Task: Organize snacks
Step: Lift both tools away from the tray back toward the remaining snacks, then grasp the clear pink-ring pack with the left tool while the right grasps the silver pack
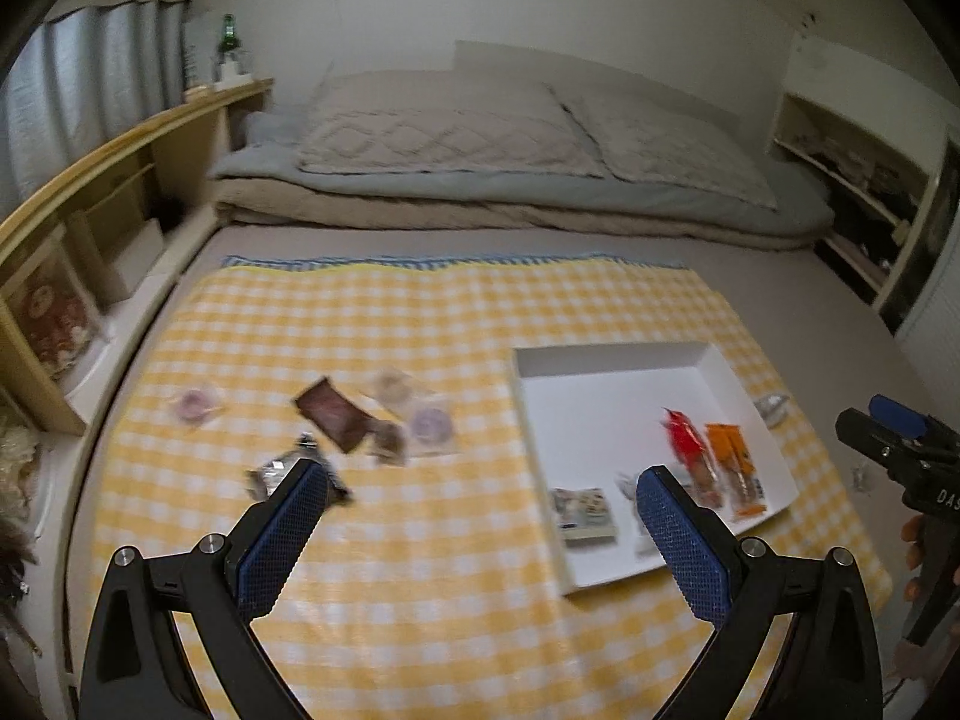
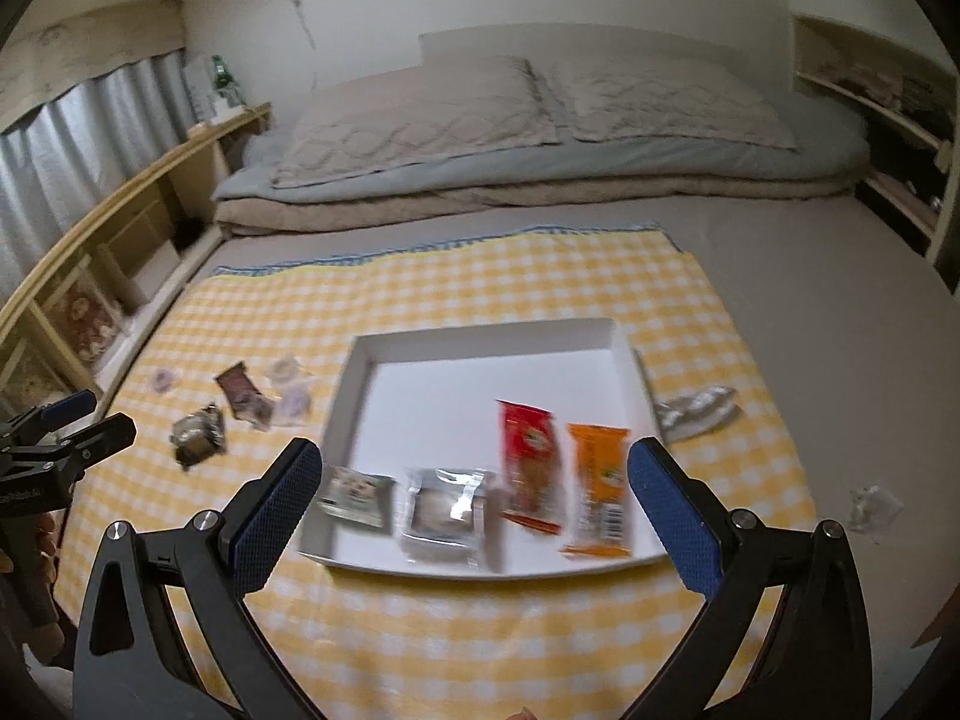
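— Both tongs hang over the bed with nothing in them: the left tongs [image 1: 480, 495] are spread wide, and the right tongs [image 2: 474, 468] are spread just as wide.

— Where are the snacks?

— Some lie in the shallow white cardboard tray [image 2: 480, 330] on the yellow-and-white checked cloth [image 2: 450, 630]. Along its near edge, seen from the right wrist: a small pale printed packet [image 2: 354, 495] at 9 o'clock, a clear silvery wrapped packet [image 2: 447, 510] just beside it, then a red snack bar wrapper [image 2: 531, 462] and an orange snack bar wrapper [image 2: 600, 489] towards 3 o'clock.

— And outside the tray?

— A loose cluster at 9 o'clock of the tray, on the cloth: a dark brown flat packet [image 1: 333, 414], a crumpled silver-and-black wrapper [image 1: 282, 471], and a few round pale purple sweets in clear wrap [image 1: 429, 426] — all blurred. A crinkled silver foil packet [image 2: 696, 411] lies at 3 o'clock, just beside the tray's right wall, and a small clear wrapped piece [image 2: 873, 504] sits off the cloth on the bed sheet.
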{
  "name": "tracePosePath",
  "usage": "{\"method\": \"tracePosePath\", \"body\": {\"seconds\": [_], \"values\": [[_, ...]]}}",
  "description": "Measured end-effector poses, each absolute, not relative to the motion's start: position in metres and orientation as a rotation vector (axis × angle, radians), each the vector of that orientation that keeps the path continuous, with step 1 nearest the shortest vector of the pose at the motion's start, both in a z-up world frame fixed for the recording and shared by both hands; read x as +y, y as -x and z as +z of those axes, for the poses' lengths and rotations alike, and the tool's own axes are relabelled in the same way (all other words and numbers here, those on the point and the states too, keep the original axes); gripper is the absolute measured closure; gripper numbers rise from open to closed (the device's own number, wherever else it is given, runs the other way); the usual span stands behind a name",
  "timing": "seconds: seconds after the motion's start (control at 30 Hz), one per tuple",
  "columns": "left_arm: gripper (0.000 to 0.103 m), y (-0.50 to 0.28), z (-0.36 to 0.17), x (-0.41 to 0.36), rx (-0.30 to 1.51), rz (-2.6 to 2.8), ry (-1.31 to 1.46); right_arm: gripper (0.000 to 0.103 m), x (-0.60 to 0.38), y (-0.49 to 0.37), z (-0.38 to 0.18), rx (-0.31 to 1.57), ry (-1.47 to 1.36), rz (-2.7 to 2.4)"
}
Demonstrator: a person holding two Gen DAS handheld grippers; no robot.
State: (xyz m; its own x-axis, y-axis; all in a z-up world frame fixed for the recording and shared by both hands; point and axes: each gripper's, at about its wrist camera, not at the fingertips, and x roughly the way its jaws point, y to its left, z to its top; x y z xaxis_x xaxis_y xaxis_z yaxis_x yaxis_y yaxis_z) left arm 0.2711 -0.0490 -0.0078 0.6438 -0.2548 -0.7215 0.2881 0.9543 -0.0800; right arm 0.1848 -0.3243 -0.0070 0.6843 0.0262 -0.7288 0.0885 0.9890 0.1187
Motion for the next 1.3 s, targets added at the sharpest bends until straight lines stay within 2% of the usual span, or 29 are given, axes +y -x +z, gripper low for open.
{"method": "tracePosePath", "body": {"seconds": [0.37,0.53,0.7,0.97,1.17,1.3], "values": [[0.0,-0.285,0.035,0.059,0.756,-0.204,-0.045,0.0,-0.244,-0.214,0.009,0.779,-0.081,0.099],[0.0,-0.32,0.026,0.099,0.765,-0.142,-0.059,0.0,-0.212,-0.244,0.001,0.801,-0.099,0.151],[0.0,-0.385,-0.014,0.119,0.797,-0.127,-0.095,0.0,-0.176,-0.285,-0.023,0.839,-0.092,0.163],[0.0,-0.483,-0.091,0.149,0.839,-0.183,-0.088,0.0,-0.128,-0.338,-0.087,0.938,-0.234,0.228],[0.0,-0.547,-0.164,0.173,0.916,-0.194,-0.057,0.0,-0.074,-0.347,-0.147,1.01,-0.286,0.33],[0.001,-0.578,-0.205,0.171,0.945,-0.187,-0.086,0.0,-0.034,-0.344,-0.187,1.032,-0.214,0.377]]}}
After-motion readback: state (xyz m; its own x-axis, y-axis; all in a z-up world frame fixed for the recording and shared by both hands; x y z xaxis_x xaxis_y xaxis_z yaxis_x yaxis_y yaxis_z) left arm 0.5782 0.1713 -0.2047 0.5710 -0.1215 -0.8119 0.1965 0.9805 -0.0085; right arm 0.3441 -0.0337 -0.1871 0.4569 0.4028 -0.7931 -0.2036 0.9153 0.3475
